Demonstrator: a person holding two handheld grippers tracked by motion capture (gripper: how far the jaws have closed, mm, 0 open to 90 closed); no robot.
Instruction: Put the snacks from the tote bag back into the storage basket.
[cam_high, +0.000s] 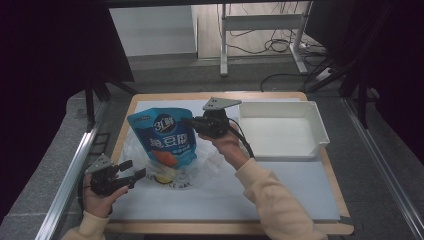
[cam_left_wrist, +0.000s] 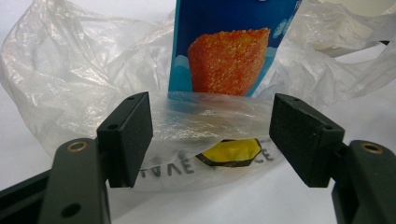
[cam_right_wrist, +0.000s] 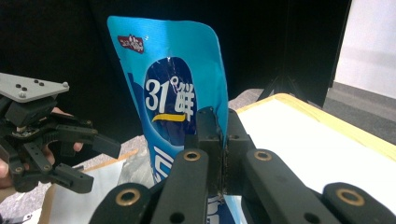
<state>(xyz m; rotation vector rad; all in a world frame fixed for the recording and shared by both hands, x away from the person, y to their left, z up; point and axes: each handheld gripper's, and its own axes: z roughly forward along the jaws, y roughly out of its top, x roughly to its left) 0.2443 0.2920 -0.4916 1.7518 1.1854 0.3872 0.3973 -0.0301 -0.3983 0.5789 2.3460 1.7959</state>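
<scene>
A blue snack pouch (cam_high: 165, 137) (cam_right_wrist: 173, 70) stands upright inside a crumpled clear plastic bag (cam_high: 202, 167) (cam_left_wrist: 79, 79) on the white table mat. My right gripper (cam_high: 193, 124) (cam_right_wrist: 224, 140) is shut on the pouch's right edge, its jaws pinching the foil. My left gripper (cam_high: 132, 171) (cam_left_wrist: 212, 135) rests low at the bag's near-left side and is open; bag film and a yellow-and-black label (cam_left_wrist: 231, 151) lie beyond its jaws, untouched. In the right gripper view, the left gripper (cam_right_wrist: 95, 163) sits to the left of the pouch.
A white rectangular tray (cam_high: 320, 131) sits at the back right of the table. The wooden table edge (cam_high: 225, 227) runs along the front. Metal rails flank both sides, and a desk frame with cables stands beyond the table.
</scene>
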